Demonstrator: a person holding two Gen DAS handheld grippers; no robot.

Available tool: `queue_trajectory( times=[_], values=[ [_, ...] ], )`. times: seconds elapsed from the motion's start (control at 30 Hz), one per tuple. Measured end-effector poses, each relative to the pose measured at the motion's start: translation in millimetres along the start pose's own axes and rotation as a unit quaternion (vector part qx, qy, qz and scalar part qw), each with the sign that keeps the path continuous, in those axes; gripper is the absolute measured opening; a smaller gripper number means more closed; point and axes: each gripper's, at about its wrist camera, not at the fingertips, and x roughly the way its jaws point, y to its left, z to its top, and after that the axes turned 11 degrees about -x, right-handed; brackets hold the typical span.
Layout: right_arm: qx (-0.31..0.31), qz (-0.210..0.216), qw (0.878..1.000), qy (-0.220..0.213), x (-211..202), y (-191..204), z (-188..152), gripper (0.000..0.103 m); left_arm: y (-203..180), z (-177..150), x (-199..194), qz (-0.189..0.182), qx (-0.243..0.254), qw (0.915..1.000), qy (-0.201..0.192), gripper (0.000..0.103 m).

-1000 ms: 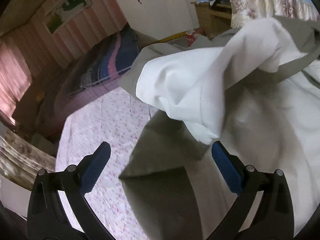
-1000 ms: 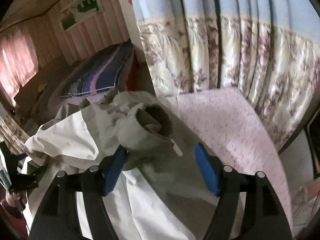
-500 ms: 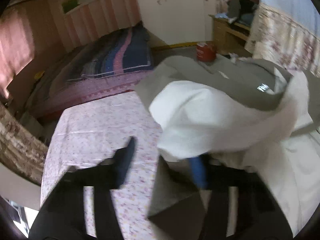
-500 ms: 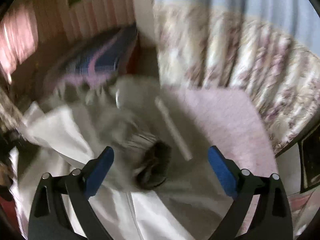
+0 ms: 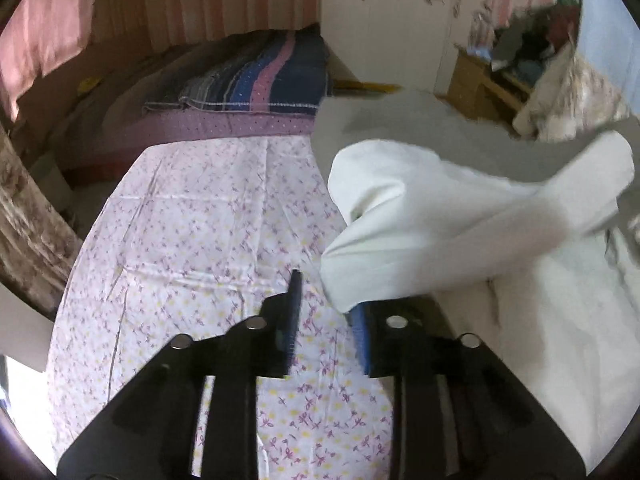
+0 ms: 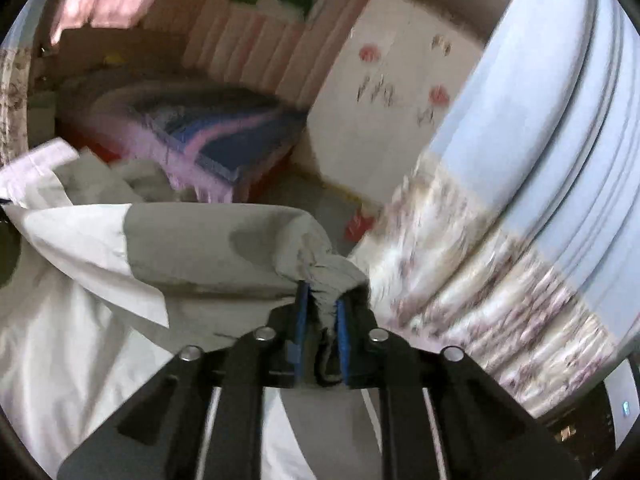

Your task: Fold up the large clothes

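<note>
The right tool, its jaws just closed, pinches a grey fold of the jacket at the frame centre, while the left tool, narrowed, has only the white sleeve at its right jaw.

We are in a home bedroom: a bed under a striped blanket, pink-striped walls, a white wardrobe with stickers, floral curtains, and a wooden desk piled with clutter
</note>
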Motion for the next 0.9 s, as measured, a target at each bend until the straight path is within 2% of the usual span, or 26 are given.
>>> queue_trajectory(
  times=[0.03,0.1,0.17,0.2,0.27,0.37,0.4,0.47,0.5,0.53,0.63,0.7,0.73,0.77,0.8,0.87,0.9],
  values=[
    [0.008,0.014,1.0,0.024,14,-7,-12,0.033,-3,-2,2,0.013,0.01,0.9999,-0.004,0.036],
    [0.03,0.032,0.996,0.078,30,-24,-35,0.036,-4,-4,4,0.024,0.022,0.9994,-0.003,0.041],
    [0.088,0.094,0.987,0.1,32,-48,-60,0.037,1,-3,2,0.019,0.016,0.9997,-0.001,0.052],
    [0.112,0.106,0.983,0.103,30,-59,-70,0.038,5,-2,0,0.016,0.012,0.9998,-0.001,0.054],
    [0.163,0.128,0.973,0.104,25,-79,-84,0.057,11,0,-7,0.008,0.006,0.9999,-0.004,0.062],
    [0.203,0.153,0.964,0.08,19,-95,-78,0.064,9,1,-24,0.013,0.012,0.9996,-0.022,0.072],
    [0.2,0.154,0.965,0.072,19,-94,-69,0.066,7,1,-32,0.017,0.017,0.9993,-0.03,0.073],
    [0.181,0.156,0.969,0.06,23,-79,-49,0.081,1,0,-50,0.019,0.029,0.9981,-0.051,0.087],
    [0.168,0.163,0.97,0.067,32,-70,-41,0.082,-2,1,-58,0.019,0.033,0.9975,-0.06,0.091],
    [0.162,0.169,0.969,0.076,39,-60,-33,0.082,-6,2,-67,0.025,0.037,0.9966,-0.069,0.096],
    [0.17,0.164,0.968,0.089,62,-47,-23,0.082,-13,8,-80,0.022,0.05,0.9956,-0.076,0.096],
    [0.206,0.182,0.956,0.1,74,-50,-25,0.082,-19,13,-84,0.027,0.054,0.9947,-0.083,0.097],
    [0.226,0.199,0.948,0.106,84,-51,-27,0.071,-23,18,-82,0.032,0.056,0.9943,-0.085,0.097],
    [0.237,0.216,0.941,0.105,87,-48,-28,0.047,-27,24,-78,0.033,0.057,0.9941,-0.086,0.098],
    [0.229,0.214,0.944,0.107,90,-45,-27,0.044,-32,29,-73,0.03,0.059,0.9943,-0.084,0.098],
    [0.188,0.21,0.954,0.102,88,-33,-17,0.032,-37,37,-62,0.025,0.055,0.9954,-0.074,0.097],
    [0.173,0.204,0.959,0.094,85,-31,-14,0.031,-39,42,-54,0.016,0.049,0.9966,-0.064,0.097]
  ],
)
